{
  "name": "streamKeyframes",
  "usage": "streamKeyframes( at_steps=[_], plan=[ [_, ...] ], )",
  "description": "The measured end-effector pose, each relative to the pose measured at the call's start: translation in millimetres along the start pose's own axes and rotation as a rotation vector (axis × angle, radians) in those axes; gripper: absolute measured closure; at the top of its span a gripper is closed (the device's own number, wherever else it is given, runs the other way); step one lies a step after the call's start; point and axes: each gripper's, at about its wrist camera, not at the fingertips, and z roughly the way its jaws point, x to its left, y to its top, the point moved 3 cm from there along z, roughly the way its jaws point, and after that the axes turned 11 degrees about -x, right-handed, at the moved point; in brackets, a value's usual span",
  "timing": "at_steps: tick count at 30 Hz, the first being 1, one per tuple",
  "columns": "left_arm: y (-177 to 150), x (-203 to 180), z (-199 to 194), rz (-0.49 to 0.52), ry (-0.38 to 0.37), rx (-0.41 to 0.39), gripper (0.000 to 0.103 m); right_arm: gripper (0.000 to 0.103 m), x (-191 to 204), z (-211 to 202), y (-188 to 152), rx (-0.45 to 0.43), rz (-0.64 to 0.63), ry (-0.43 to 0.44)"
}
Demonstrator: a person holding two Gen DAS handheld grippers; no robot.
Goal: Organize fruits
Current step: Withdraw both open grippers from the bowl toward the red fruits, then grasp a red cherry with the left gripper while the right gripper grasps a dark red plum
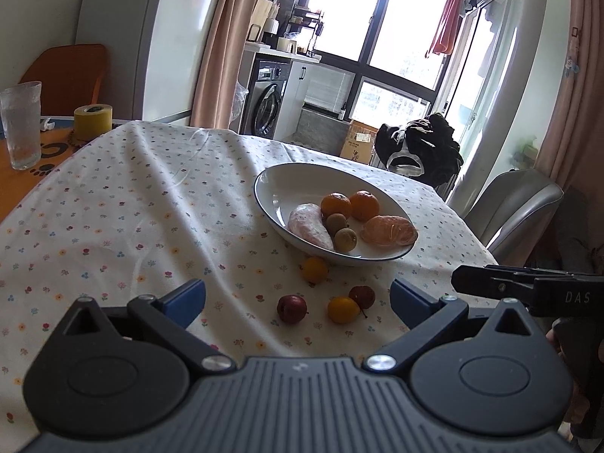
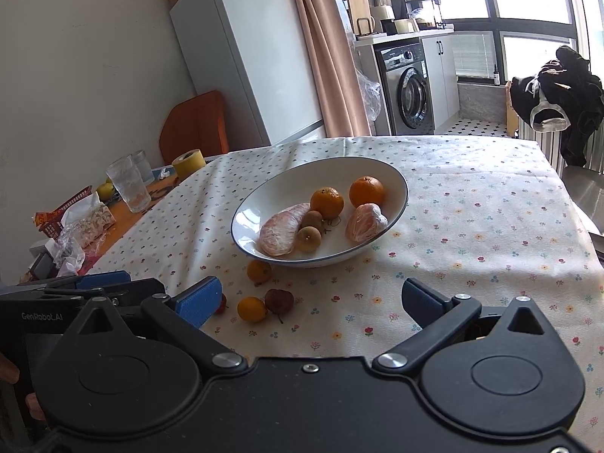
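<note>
Left wrist view is showing the left tool (image 1: pixel 298 300) hovering with its blue-padded fingers spread wide and gripping nothing, low over the near edge of the worktop (image 1: pixel 124 204), which is lying under a flowered tablecloth. Between and just beyond its fingers, four small loose fruits are sitting on the cloth: a dark red fruit (image 1: pixel 291 308), a second red fruit (image 1: pixel 362 296), a yellow-orange fruit (image 1: pixel 342 309) touching or just beside it, and another yellow-orange fruit (image 1: pixel 314 270) right at the near rim of the white bowl (image 1: pixel 271 188). The bowl is holding two mandarins (image 1: pixel 336 205), a peeled mandarin (image 1: pixel 390 230), a peeled pomelo segment (image 1: pixel 309 226) and two brown longans (image 1: pixel 345 239). Only this view is showing the grey chair (image 1: pixel 517 211) at the right edge of the worktop, and the right tool's black body entering at the right.

Right wrist view is showing the right tool (image 2: pixel 313 300), likewise spread wide and empty above the near edge. Here the first red fruit is lying mostly hidden behind the tool's left finger. This view alone is revealing the clutter along the left edge of the worktop: a red basket (image 2: pixel 62 213), crumpled plastic wrapping (image 2: pixel 81 232), a lemon (image 2: pixel 105 190) and a second drinking glass (image 2: pixel 143 166) behind the first glass (image 2: pixel 128 188), near the yellow tape roll (image 2: pixel 188 164).
</note>
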Motion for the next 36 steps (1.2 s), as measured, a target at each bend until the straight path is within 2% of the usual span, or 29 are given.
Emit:
streamKeyframes(
  at_steps=[5, 10, 14, 16, 20, 26, 28, 29, 31, 36],
  plan=[
    [-5.8, 2.0, 11.7, -0.017, 0.009, 0.027, 0.0, 0.0, -9.9, 5.7, -6.7, 0.012, 0.021, -0.004],
    [-11.4, -6.6, 25.6, 0.022, 0.004, 0.055, 0.001, 0.0, -16.5, 12.5, -14.2, 0.018, 0.011, -0.004],
    [-17.2, -11.5, 36.0, 0.04, 0.0, 0.064, 0.005, 0.008, -19.7, 20.1, -18.0, 0.028, 0.024, 0.014],
    [-19.2, -10.5, 40.4, 0.039, 0.007, 0.066, 0.013, 0.011, -19.0, 24.7, -19.4, 0.038, 0.024, 0.025],
    [-20.9, -6.0, 48.5, 0.024, 0.011, 0.084, 0.04, 0.019, -15.3, 34.3, -23.3, 0.061, 0.037, 0.058],
    [-23.8, 0.7, 60.3, 0.006, 0.03, 0.104, 0.056, 0.03, -4.7, 47.3, -25.1, 0.086, 0.028, 0.1],
    [-25.9, 0.2, 62.9, 0.02, 0.042, 0.096, 0.065, 0.034, -0.9, 51.2, -23.3, 0.09, 0.021, 0.119],
    [-26.6, -0.3, 63.8, 0.031, 0.051, 0.095, 0.073, 0.036, 1.1, 53.6, -22.5, 0.093, 0.019, 0.128],
    [-27.1, 0.6, 63.8, 0.025, 0.049, 0.092, 0.083, 0.039, 5.3, 59.4, -21.7, 0.101, 0.016, 0.137],
    [-25.8, 9.5, 61.0, -0.016, 0.047, 0.085, 0.083, 0.052, 10.4, 72.2, -23.1, 0.126, 0.025, 0.144]
  ],
)
